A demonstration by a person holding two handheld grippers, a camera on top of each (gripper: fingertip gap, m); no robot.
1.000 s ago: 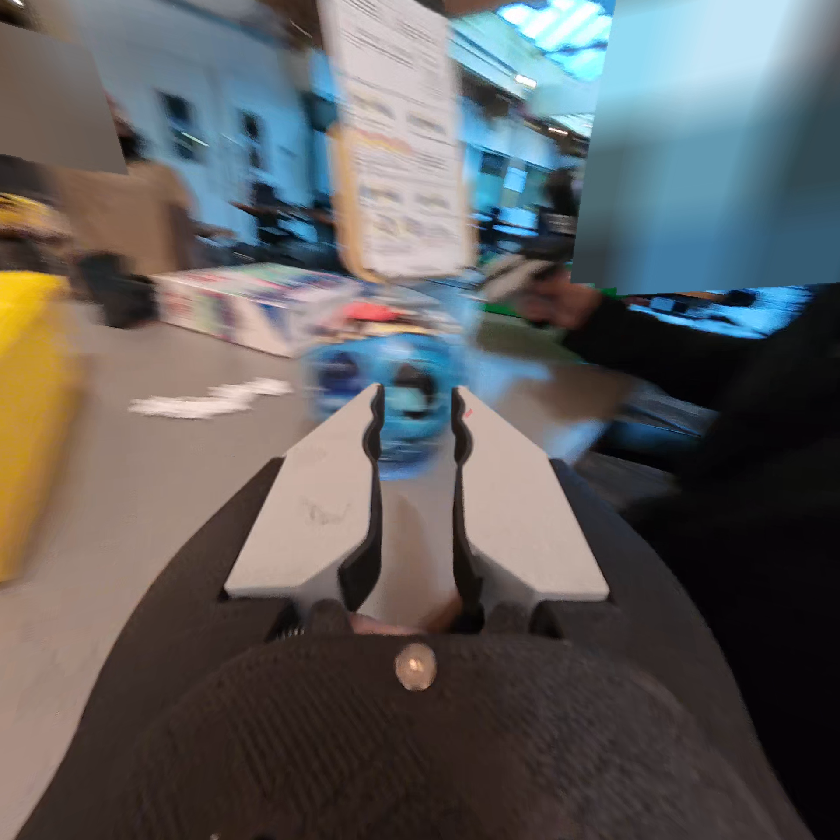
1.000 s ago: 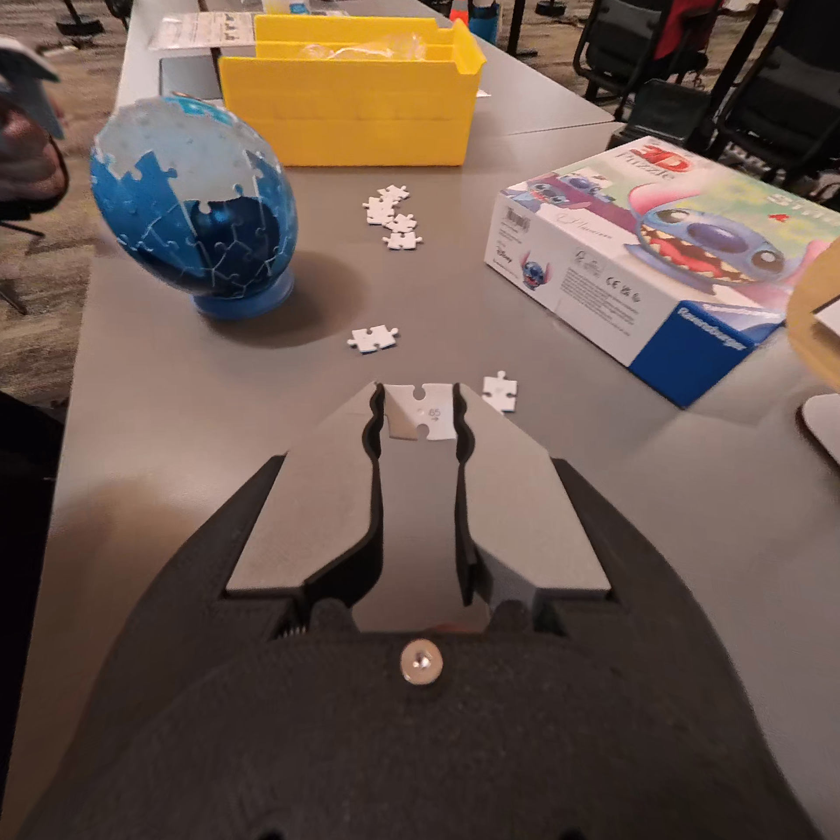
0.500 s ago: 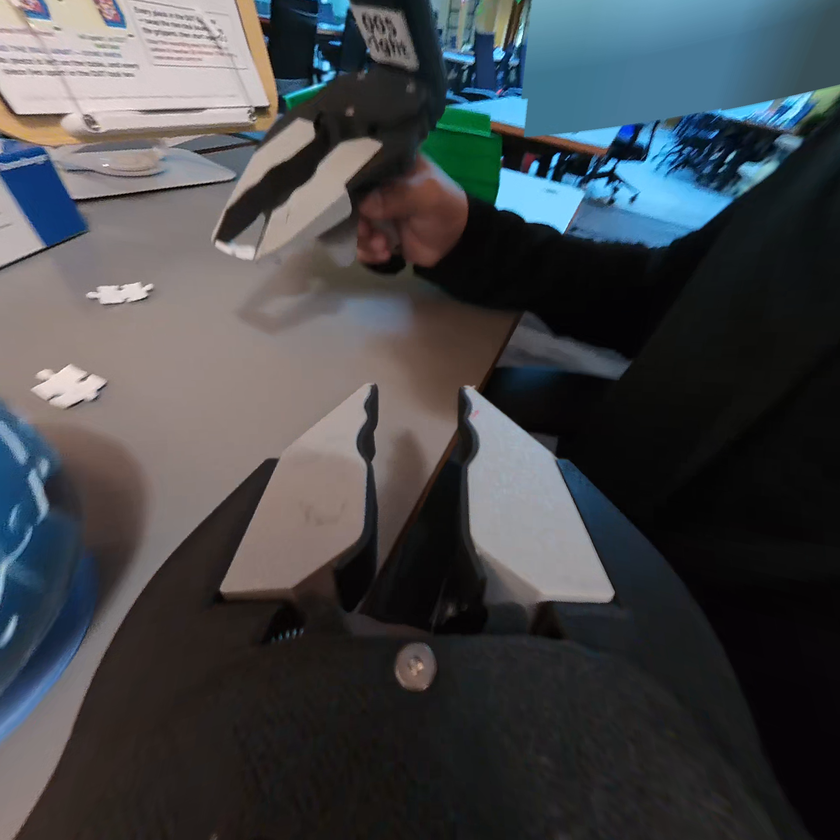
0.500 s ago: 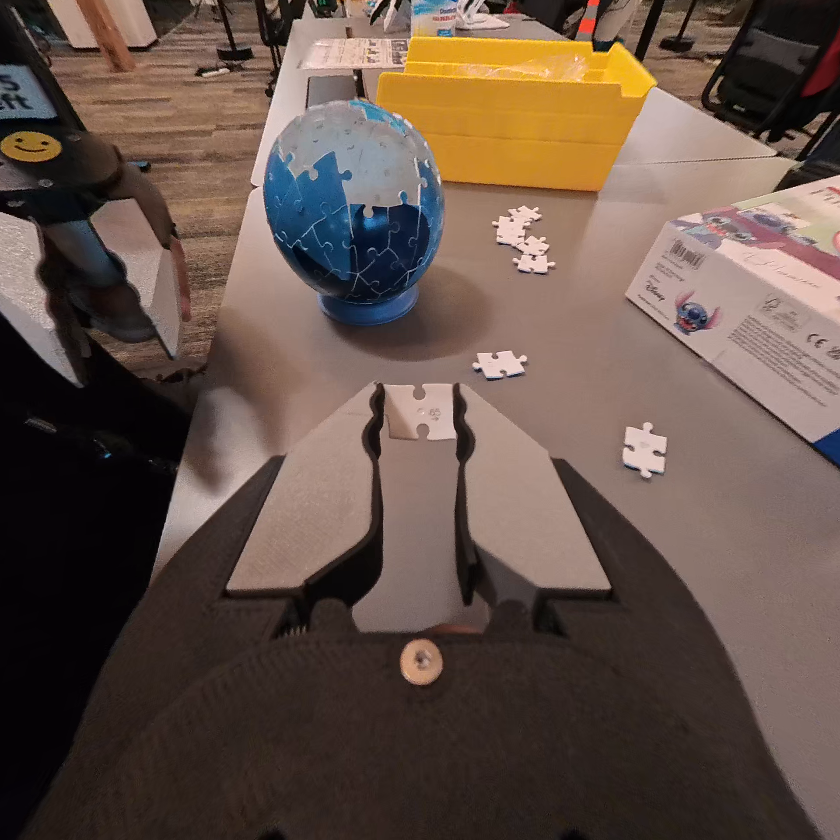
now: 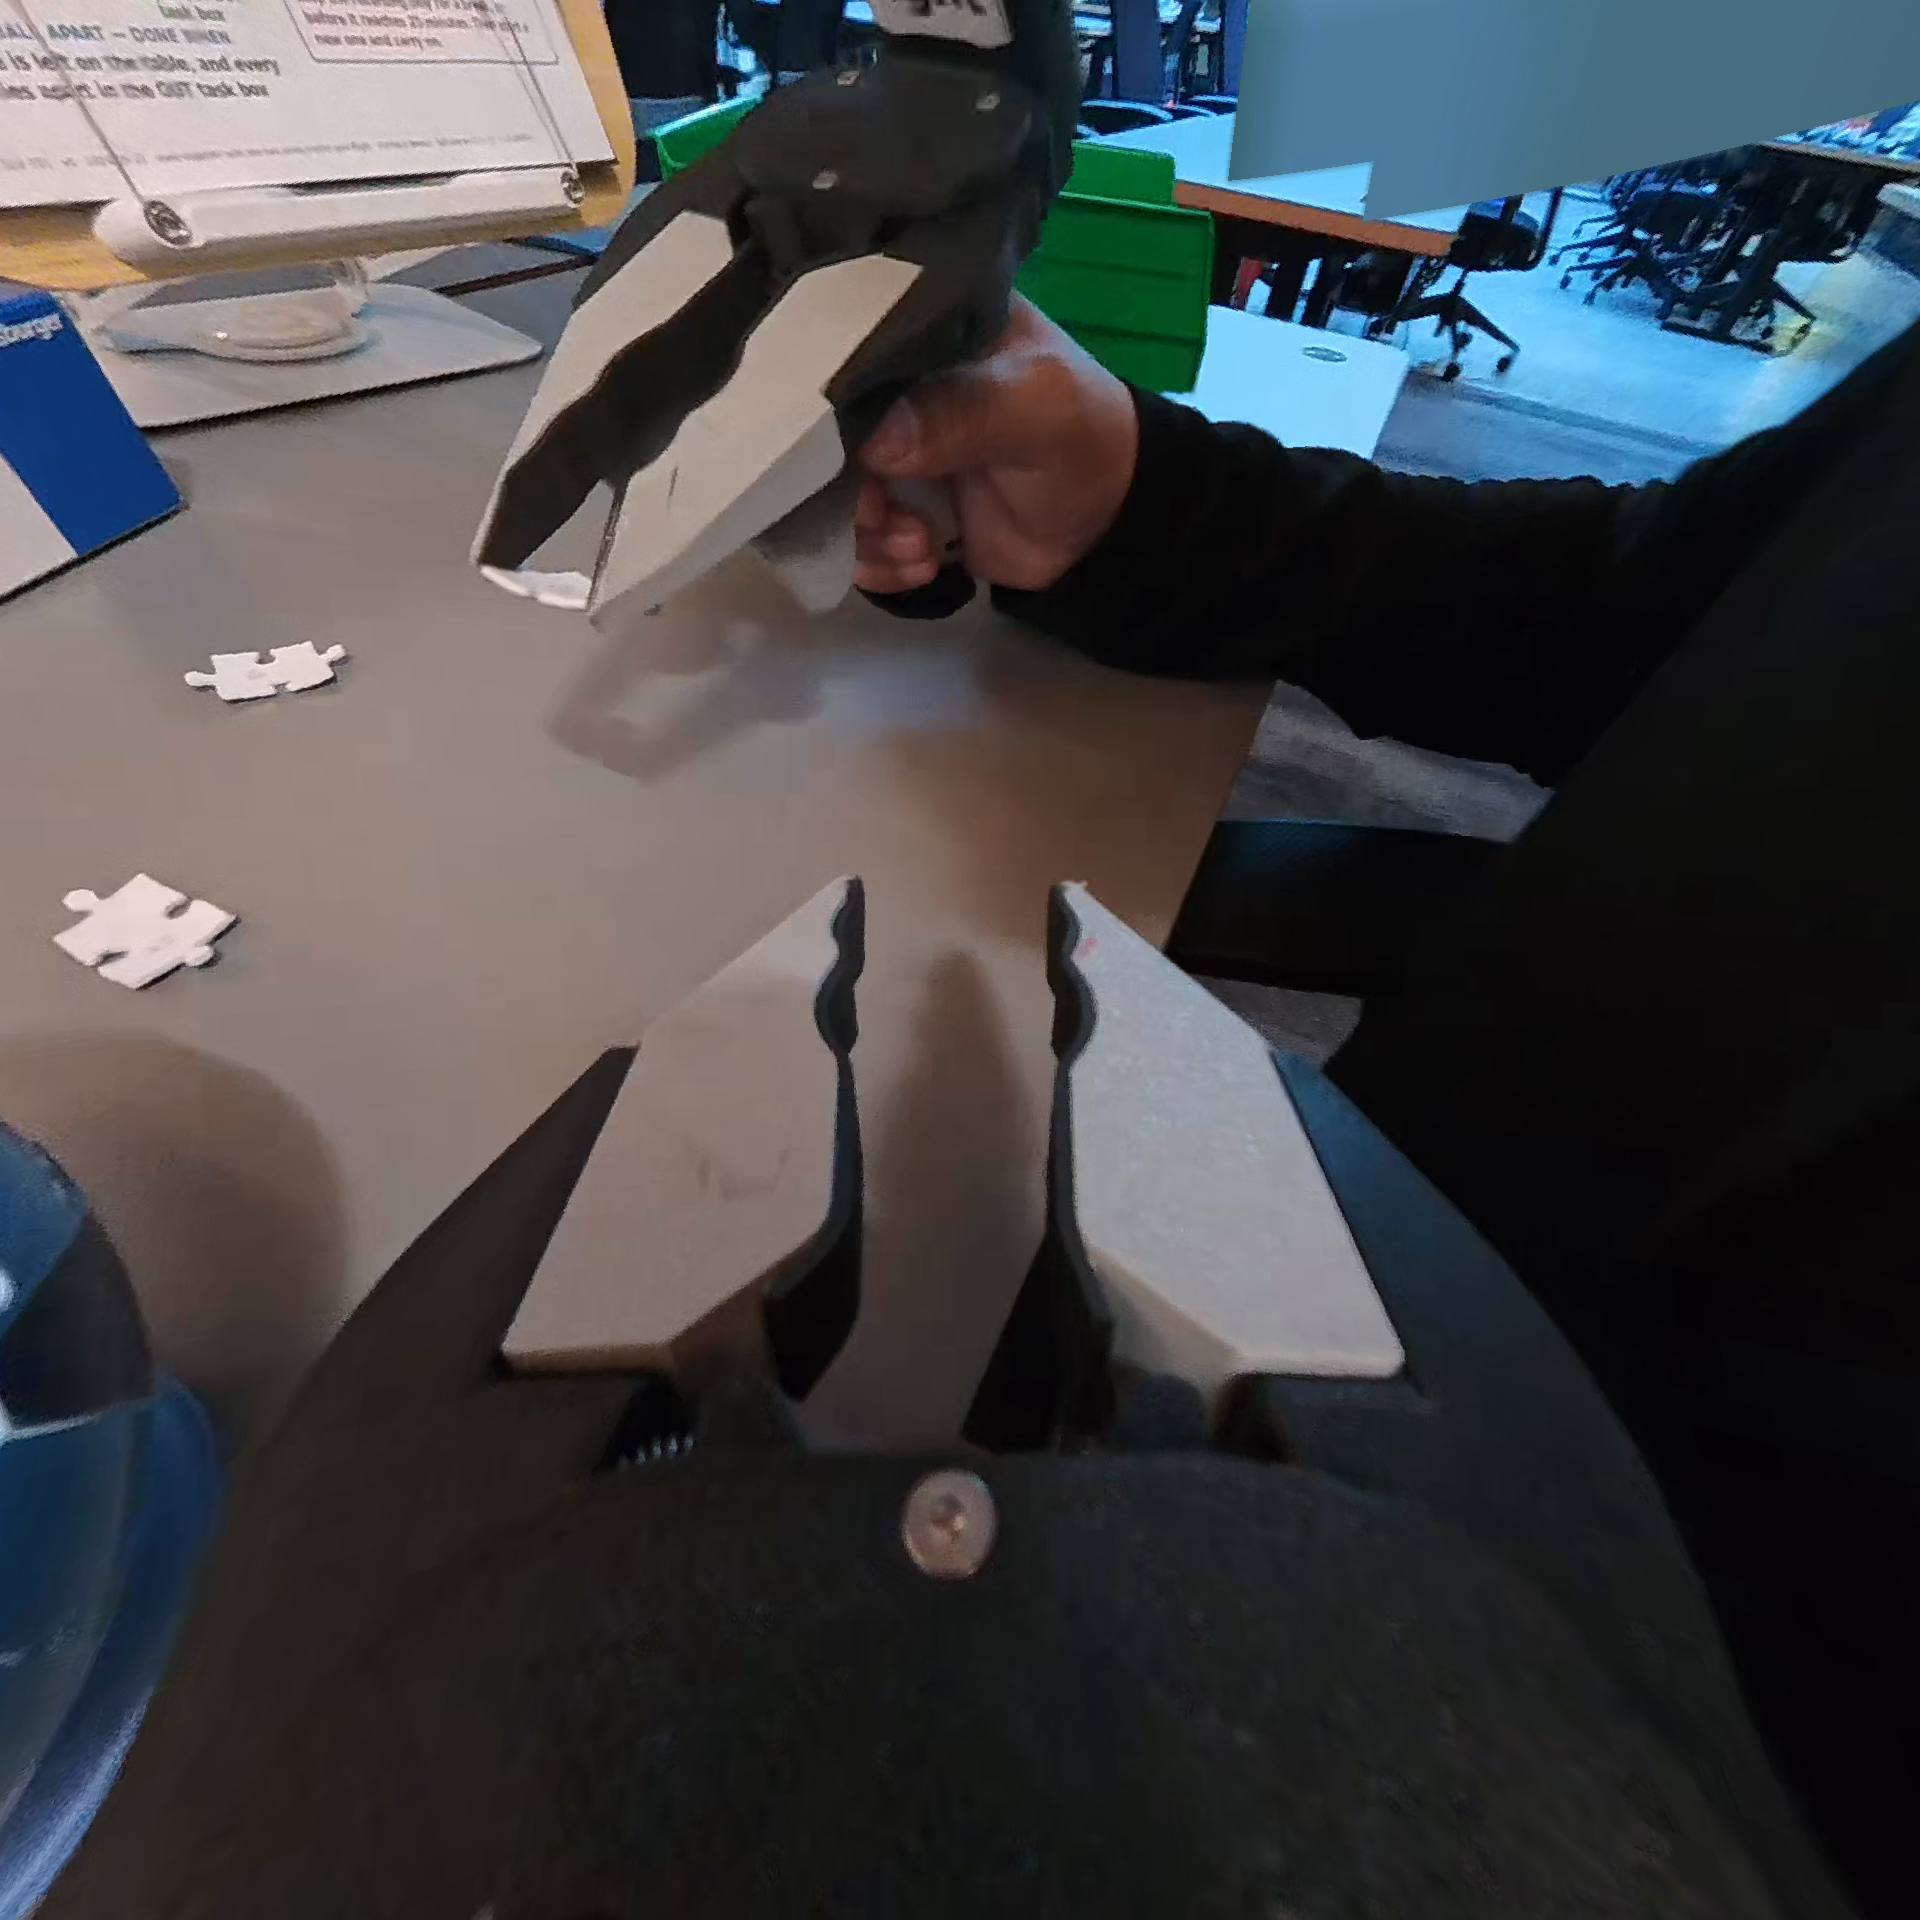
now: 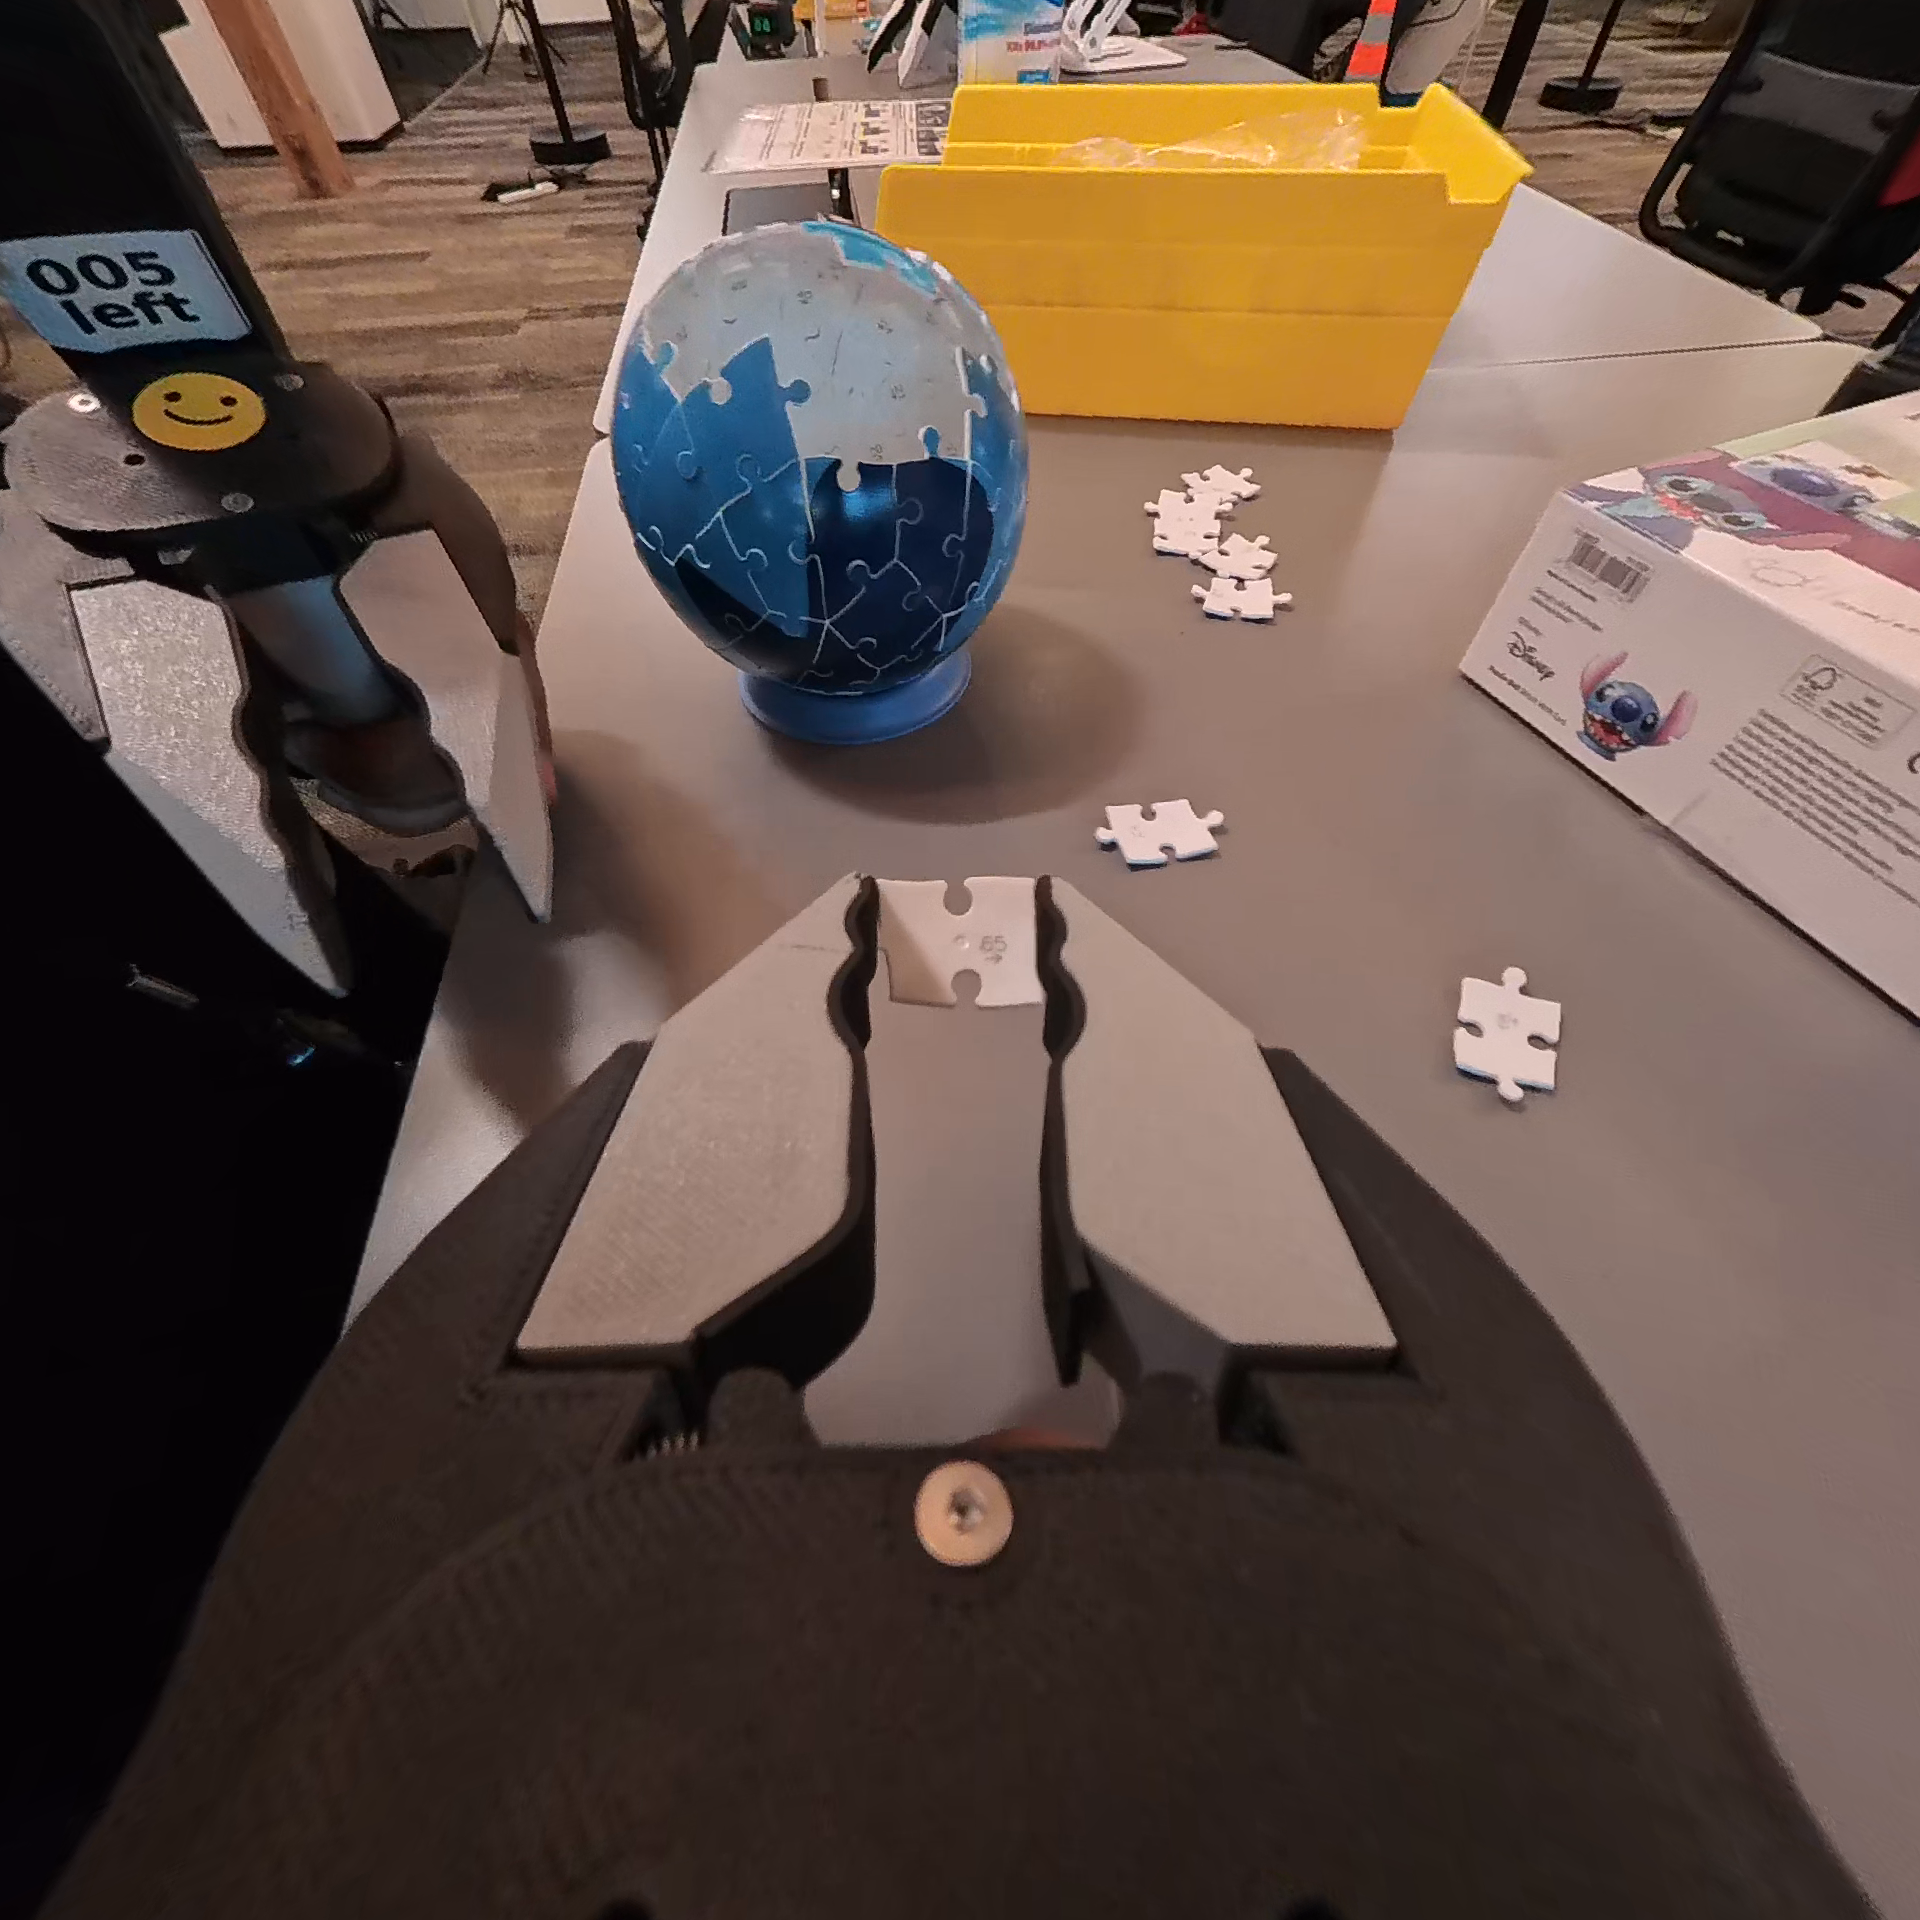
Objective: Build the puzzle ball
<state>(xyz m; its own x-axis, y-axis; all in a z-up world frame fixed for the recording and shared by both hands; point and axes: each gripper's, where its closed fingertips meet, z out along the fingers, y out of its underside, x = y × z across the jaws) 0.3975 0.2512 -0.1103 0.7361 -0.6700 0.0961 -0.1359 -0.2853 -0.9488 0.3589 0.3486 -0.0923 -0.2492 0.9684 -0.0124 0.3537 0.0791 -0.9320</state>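
The puzzle ball (image 6: 816, 488) is a blue and white sphere with an open gap in its shell. It sits on a blue ring stand (image 6: 857, 691) on the grey table (image 6: 1351, 1195), and its edge shows in the left wrist view (image 5: 52, 1403). My right gripper (image 6: 958, 914) is shut on a white puzzle piece (image 6: 961, 940), blank side up, above the table in front of the ball. It also shows in the left wrist view (image 5: 540, 582). My left gripper (image 5: 954, 904) is open and empty near the table's edge, to the left of the ball (image 6: 431, 935).
Loose white pieces lie on the table: a joined pair (image 6: 1158, 831), a single (image 6: 1507, 1029) and a small cluster (image 6: 1216, 540). A yellow bin (image 6: 1195, 260) stands behind the ball, the puzzle box (image 6: 1714, 675) at right. A document stand (image 5: 291, 208) and a green bin (image 5: 1122, 260) are beyond.
My left gripper swung away from the ball, which now sits at its left edge. My right gripper turned left toward the ball, still holding the piece.
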